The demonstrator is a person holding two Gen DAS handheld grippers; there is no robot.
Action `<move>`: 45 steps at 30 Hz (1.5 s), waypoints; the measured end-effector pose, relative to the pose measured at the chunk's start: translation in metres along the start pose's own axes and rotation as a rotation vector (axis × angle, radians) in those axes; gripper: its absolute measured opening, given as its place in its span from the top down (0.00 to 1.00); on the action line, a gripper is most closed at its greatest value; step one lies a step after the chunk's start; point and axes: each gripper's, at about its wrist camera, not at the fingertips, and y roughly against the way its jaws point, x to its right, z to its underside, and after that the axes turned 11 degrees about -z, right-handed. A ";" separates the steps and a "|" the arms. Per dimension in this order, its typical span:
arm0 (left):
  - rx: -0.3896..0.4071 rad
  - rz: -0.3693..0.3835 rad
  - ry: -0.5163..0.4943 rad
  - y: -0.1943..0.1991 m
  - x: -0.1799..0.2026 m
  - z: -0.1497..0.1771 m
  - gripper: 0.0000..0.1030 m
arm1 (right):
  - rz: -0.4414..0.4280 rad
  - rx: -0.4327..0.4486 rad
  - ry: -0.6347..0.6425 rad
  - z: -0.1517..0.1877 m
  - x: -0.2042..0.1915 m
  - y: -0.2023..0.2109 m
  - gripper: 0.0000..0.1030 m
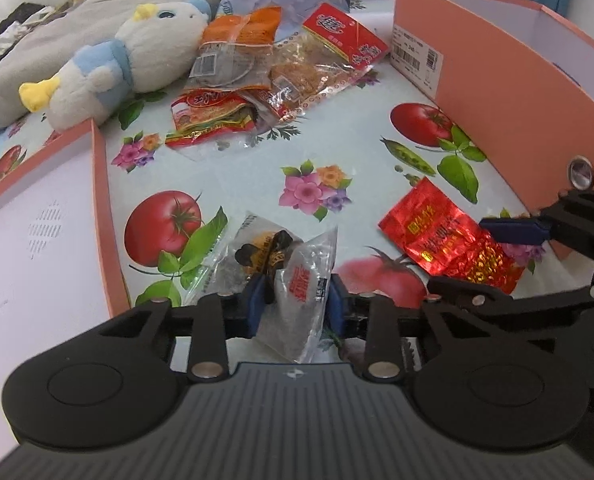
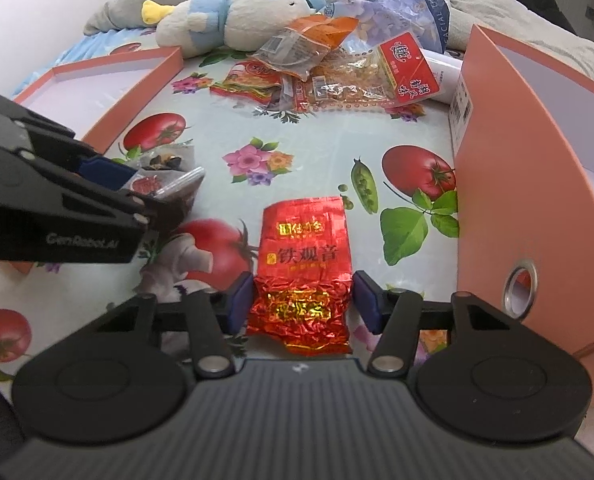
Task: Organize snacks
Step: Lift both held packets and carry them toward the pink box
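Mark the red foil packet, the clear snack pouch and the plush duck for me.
red foil packet [image 2: 303, 256], right wrist view, printed upper face.
clear snack pouch [image 1: 301, 280], left wrist view, red logo.
plush duck [image 1: 153, 52], left wrist view, white body.

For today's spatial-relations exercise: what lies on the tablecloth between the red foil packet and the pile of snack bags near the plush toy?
Nothing: between the red foil packet and the pile of snack bags only bare printed tablecloth shows, clearest in the right wrist view.

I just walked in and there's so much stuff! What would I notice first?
Probably the shiny red foil packet lying on the tomato-print tablecloth, right between the right hand-held gripper pads. Farther back, a white and blue plush toy lies beside a heap of snack bags.
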 end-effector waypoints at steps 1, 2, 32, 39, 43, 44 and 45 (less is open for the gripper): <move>0.000 0.000 0.012 0.001 -0.001 0.000 0.66 | 0.003 0.000 -0.001 0.001 0.000 0.001 0.45; 0.000 0.001 0.025 0.002 -0.002 -0.001 0.68 | 0.005 0.001 -0.002 0.001 0.000 0.003 0.45; 0.147 0.089 0.317 0.129 -0.021 -0.038 0.71 | -0.008 0.194 -0.062 -0.043 -0.002 0.124 0.46; 0.211 0.117 0.343 0.170 -0.016 -0.065 0.71 | 0.010 0.274 -0.056 -0.064 0.006 0.164 0.46; 0.253 0.135 0.349 0.193 -0.010 -0.081 0.71 | 0.026 0.323 -0.048 -0.078 0.012 0.185 0.46; 0.265 0.142 0.351 0.199 -0.009 -0.085 0.71 | 0.029 0.335 -0.047 -0.081 0.014 0.190 0.46; 0.274 0.147 0.353 0.205 -0.007 -0.089 0.71 | 0.032 0.345 -0.046 -0.084 0.016 0.195 0.46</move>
